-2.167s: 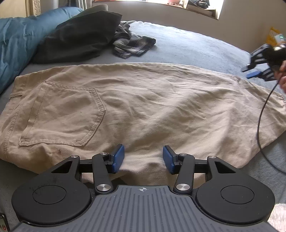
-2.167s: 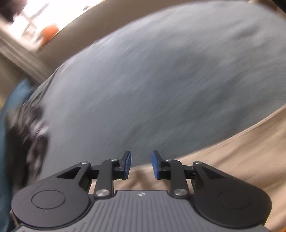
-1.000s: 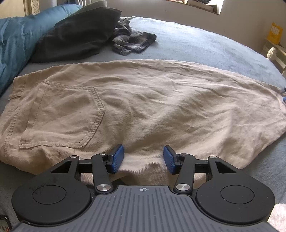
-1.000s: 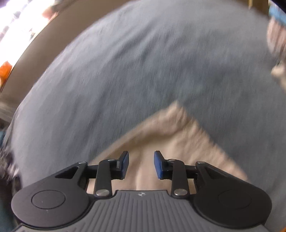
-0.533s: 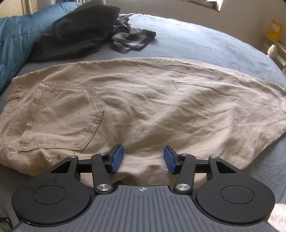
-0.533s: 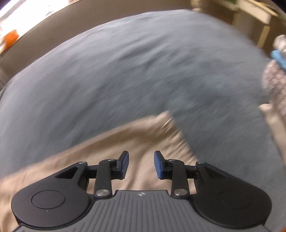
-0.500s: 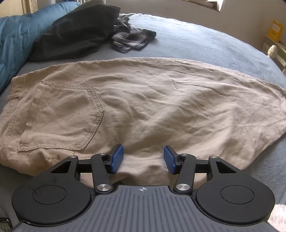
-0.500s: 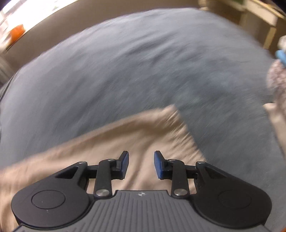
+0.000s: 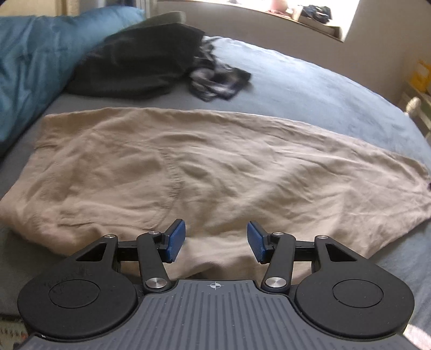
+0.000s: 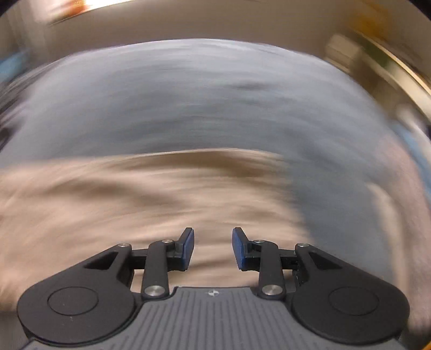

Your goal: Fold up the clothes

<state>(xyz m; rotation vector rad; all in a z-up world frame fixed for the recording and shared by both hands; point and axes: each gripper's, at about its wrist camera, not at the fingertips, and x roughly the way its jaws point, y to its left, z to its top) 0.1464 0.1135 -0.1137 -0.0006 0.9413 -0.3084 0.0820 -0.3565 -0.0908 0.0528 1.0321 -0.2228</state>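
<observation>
Tan trousers (image 9: pixel 215 161) lie flat across the grey-blue bed (image 9: pixel 309 88), waist to the left and leg end to the right. My left gripper (image 9: pixel 215 239) hovers over their near edge, jaws open, with a hump of cloth below the gap and no pad pressing on it. The right wrist view is heavily blurred: the tan trousers (image 10: pixel 121 204) fill its left and middle. My right gripper (image 10: pixel 212 247) is above them near the leg end, open with nothing between its blue pads (image 10: pixel 187 249).
A blue duvet (image 9: pixel 32 67) lies at the far left. Beside it sit a dark pillow (image 9: pixel 134 59) and a crumpled plaid garment (image 9: pixel 218 80). A window sill (image 9: pixel 309 16) runs behind the bed, and pale furniture (image 9: pixel 414 107) stands past the bed's right edge.
The right gripper has swept sideways and rolled, so the trouser leg end now stretches level across its view. The left gripper has lifted slightly; the trousers lie as before.
</observation>
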